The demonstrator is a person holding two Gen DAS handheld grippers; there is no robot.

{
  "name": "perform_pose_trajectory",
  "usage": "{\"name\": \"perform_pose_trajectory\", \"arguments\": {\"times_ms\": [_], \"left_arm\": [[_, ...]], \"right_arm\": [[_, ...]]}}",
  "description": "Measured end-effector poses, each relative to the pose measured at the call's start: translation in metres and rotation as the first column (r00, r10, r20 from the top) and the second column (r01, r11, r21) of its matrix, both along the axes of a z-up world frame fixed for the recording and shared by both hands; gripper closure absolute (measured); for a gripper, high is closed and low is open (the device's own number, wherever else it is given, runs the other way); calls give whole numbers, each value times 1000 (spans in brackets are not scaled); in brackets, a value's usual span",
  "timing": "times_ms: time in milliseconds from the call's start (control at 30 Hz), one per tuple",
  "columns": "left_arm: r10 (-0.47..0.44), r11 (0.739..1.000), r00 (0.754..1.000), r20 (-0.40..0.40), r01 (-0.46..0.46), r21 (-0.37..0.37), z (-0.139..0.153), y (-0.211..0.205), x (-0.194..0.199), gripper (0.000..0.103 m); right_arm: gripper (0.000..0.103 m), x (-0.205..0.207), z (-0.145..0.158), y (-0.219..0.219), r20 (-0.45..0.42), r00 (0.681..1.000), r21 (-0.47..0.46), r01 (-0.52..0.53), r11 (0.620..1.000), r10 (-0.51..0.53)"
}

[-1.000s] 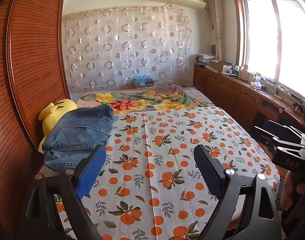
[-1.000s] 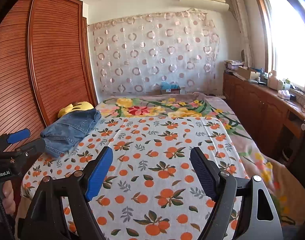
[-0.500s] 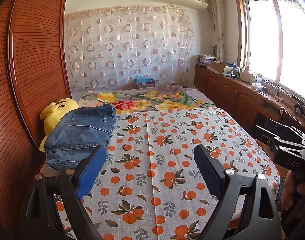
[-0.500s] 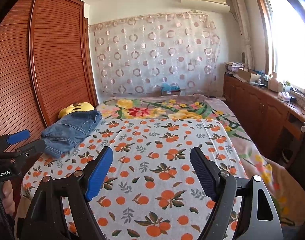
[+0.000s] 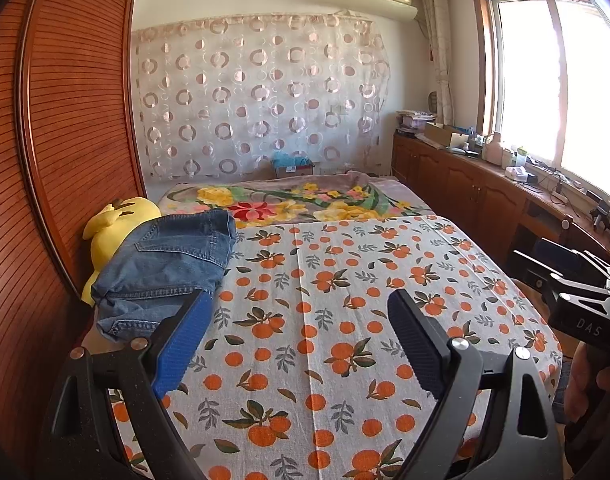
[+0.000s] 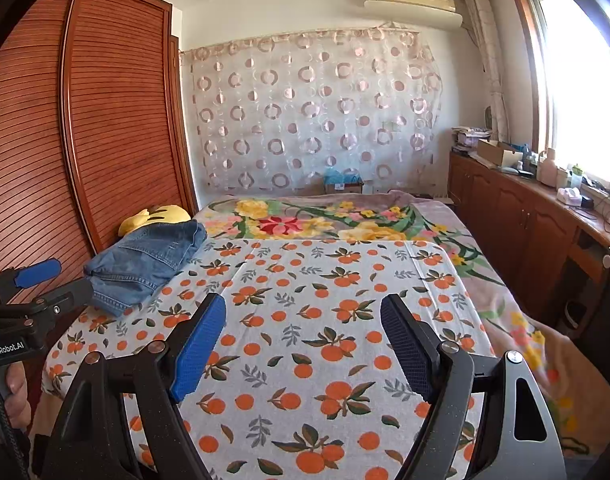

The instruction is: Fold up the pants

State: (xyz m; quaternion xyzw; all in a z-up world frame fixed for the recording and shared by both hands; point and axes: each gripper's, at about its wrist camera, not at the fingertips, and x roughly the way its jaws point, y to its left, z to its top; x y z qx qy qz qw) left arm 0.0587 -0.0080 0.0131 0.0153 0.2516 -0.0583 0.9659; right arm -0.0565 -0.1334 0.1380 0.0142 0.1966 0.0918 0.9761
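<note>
Sunlight from the window point(image 5: 545, 80) is falling across a bedroom where a bed point(image 5: 325, 320) covered in an orange-print sheet is filling most of both views, with a slatted wooden wardrobe point(image 5: 65, 140) standing along its left side. Denim pants point(image 5: 165, 264) are lying at the sheet's left edge beside that wardrobe, already bunched into a compact, layered bundle and resting partly against a yellow plush toy point(image 5: 121, 220). Both tools are hovering over the near end of the bed, well apart from the denim: the left gripper point(image 5: 301, 344) is holding its jaws spread wide with nothing between them, and the right gripper point(image 6: 303, 344) is doing the same. Each one is also showing at the edge of the other's view, gripped in the person's hands. Judging by the pile, either the fold is looking finished and set aside, or the work is only beginning and the bundle is waiting to be pulled out; the pictures are not settling which. If folding is still ahead, the next move is calling for the left tool to reach toward the wardrobe side, pinch an edge of the denim, and drag it onto the open middle of the sheet.
</note>
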Motion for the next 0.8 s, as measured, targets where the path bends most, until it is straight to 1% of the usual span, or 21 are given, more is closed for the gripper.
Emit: {"name": "perform_pose_trajectory", "arguments": {"times_ms": [800], "left_arm": [[-2, 1000, 1000, 5, 2, 1, 0, -3, -2, 13]], "right_arm": [[22, 0, -2, -4, 4, 1000, 1, -4, 1000, 4]]}}
